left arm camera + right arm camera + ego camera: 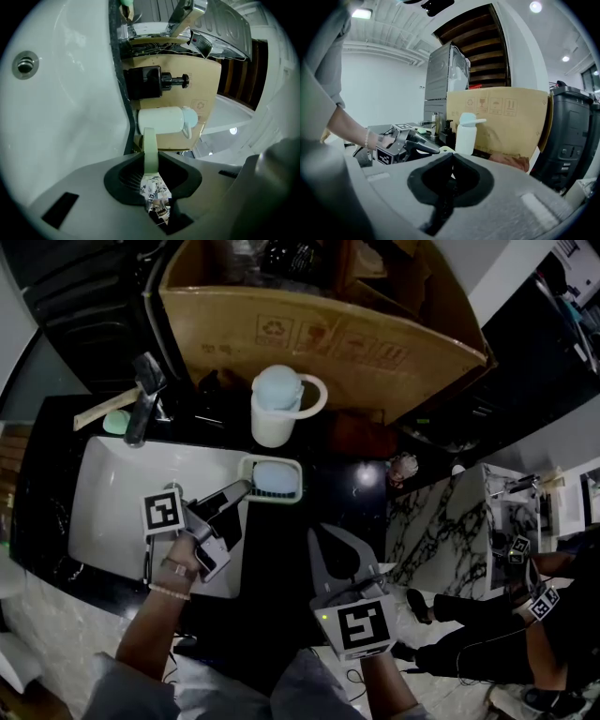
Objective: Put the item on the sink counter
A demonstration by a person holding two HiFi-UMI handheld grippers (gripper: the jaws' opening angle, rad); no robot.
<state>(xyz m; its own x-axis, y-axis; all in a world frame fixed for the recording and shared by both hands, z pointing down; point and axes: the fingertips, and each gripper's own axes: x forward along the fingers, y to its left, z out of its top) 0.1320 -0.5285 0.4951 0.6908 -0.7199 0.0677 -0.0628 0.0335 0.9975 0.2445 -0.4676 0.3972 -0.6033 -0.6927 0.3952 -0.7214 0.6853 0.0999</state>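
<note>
Behind the sink's [112,493] left corner lie one green soap [116,421] and one faucet [145,399], whose tap leans over the white basin. Across the basin from the near side reaches the left gripper [242,487], its jaws clamped on the sink-side rim of the dish [296,486]. This dish is a pale green tray at the sink's right rim, partly over the basin and partly over the black counter [347,474]; whether it rests there or hangs just above cannot be told. One light blue pad [274,478] lies inside the dish. Just behind the sink's right rim stands one white jug [272,423] with a handle, closed by a light blue lid [278,388], so its contents are hidden. Farther behind the sink, past the jug, one open cardboard box [319,343] holds dark things too dim to name. Right of the sink, over bare counter, the right gripper [323,538] points away from the person, its jaws pressed together with nothing between them. Farther right of the sink stands one marble-patterned block [441,521], and beyond it a second person [487,638] in dark clothes. One black bin [569,131] stands right of the box, well apart from the sink. Counted: one sink, one dish, one jug, one box, one bin, two grippers.
</note>
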